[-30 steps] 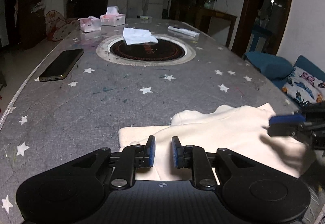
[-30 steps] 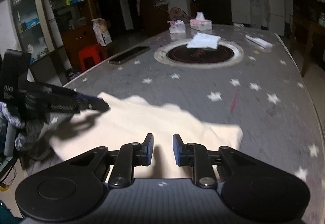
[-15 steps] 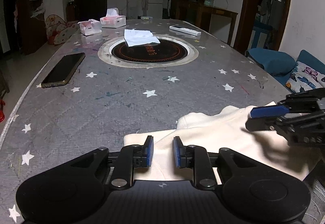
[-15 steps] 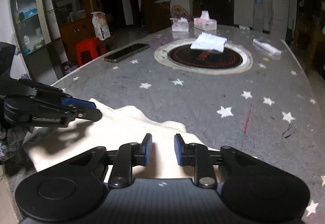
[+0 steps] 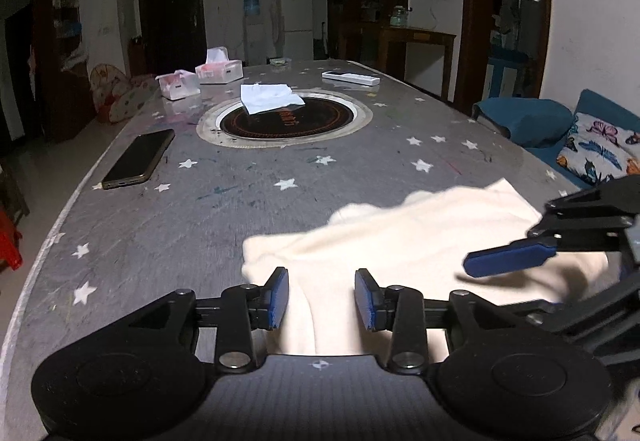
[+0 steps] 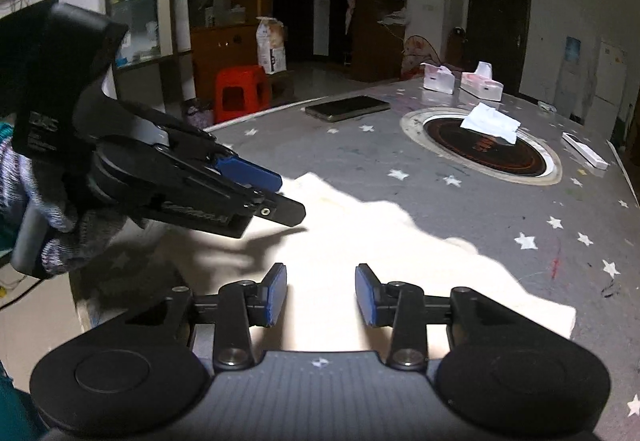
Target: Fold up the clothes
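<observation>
**Both hand-held grippers opening over the garment — release after a fold stroke**

Change noted: against the views a second ago, the blue pads of the left hand-held gripper point(image 5: 321, 299) and the right hand-held gripper point(image 6: 321, 295) stood close together; now a clear gap shows in each and the jaws are opening. Cloth lies under and beyond both gaps, but the pads press on nothing, so neither tool holds the fabric. The garment also sits differently in each view than before, with more of it spread ahead of the pads.

Reading: this looks like a let-go at the end of one fold stroke. The cream-white soft knit garment point(image 5: 420, 237) lies at the near edge of the grey star-printed surface point(image 5: 200, 209), partly doubled. Whether another fold remains cannot be settled from here.

Materials and shapes:
- Garment: matte, thick, limp; rounded lumpy far edge, one squarer corner at the right in the right wrist view. Should drape and slide easily.
- Surface: smooth, faintly glossy, with scuffs and ink marks; a round dark inset plate with pale ring point(image 5: 286, 117) at centre, a crumpled white tissue point(image 5: 268, 98) on it.
- A flat dark phone point(image 5: 140, 159) lies well apart at left.
- The person's hand on the left tool wears a mottled knit glove point(image 6: 60, 225).
</observation>
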Available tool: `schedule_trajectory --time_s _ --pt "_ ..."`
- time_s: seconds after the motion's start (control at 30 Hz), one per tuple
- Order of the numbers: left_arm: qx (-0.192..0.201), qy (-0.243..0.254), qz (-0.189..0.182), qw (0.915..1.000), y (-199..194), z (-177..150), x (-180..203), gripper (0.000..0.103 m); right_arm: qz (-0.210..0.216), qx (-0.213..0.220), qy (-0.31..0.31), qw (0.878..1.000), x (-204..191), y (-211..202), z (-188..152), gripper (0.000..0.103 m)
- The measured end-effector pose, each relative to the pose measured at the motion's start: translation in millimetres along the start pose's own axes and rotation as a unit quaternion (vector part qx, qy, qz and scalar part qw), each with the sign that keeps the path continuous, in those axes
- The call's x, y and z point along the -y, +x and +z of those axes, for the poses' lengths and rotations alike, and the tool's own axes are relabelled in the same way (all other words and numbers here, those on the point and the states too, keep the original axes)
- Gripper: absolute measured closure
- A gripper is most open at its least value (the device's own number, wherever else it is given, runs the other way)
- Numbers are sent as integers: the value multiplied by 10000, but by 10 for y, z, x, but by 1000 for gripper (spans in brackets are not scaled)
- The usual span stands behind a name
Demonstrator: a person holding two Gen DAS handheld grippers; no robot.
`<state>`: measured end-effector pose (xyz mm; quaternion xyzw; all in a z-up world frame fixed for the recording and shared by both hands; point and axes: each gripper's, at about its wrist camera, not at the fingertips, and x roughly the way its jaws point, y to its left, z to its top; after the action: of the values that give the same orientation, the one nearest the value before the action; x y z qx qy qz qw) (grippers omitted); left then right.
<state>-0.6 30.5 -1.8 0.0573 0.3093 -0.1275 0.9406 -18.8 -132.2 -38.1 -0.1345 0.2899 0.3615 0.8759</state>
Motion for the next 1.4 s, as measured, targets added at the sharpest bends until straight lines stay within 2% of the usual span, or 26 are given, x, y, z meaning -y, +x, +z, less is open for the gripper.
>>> schedule_trajectory --time_s 0.1,0.3,0.37,0.47,0.63,0.73,0.83,0.97,1.07,1.17,1.4 --pt "-17 51 39 10000 -50 -106 45 63 -96 -52 -141 9998 -100 39 -80 66" --pt "31 55 127 9999 -115 -238 59 59 -130 155 -112 9997 -153 -148 -78 64" --pt "44 38 142 9999 -109 -268 56 59 -159 119 -126 9997 -152 -162 -115 60" --pt "78 13 178 9998 -115 -287 71 59 -118 -66 70 9999 -118 -115 -241 59" --pt "143 -27 194 9997 -185 -259 73 59 48 101 393 9992 -45 -305 -268 58" --pt "241 -36 193 9995 -246 -230 91 59 -13 65 624 9980 57 -362 -324 58" --pt "313 36 105 9994 -275 -194 153 59 -16 -58 780 9969 110 -359 -423 58" --pt "383 152 -64 9991 -285 -152 250 59 52 91 976 9952 163 -482 -395 59" --pt "371 205 -222 9989 -238 -130 340 59 -123 284 1346 9904 315 -604 -404 59" --pt "296 296 -372 9984 -148 -136 442 59 -310 86 1577 9870 435 -567 -512 59" --pt "145 416 -499 9978 -67 -236 538 59 -317 153 1487 9883 509 -584 -427 59"
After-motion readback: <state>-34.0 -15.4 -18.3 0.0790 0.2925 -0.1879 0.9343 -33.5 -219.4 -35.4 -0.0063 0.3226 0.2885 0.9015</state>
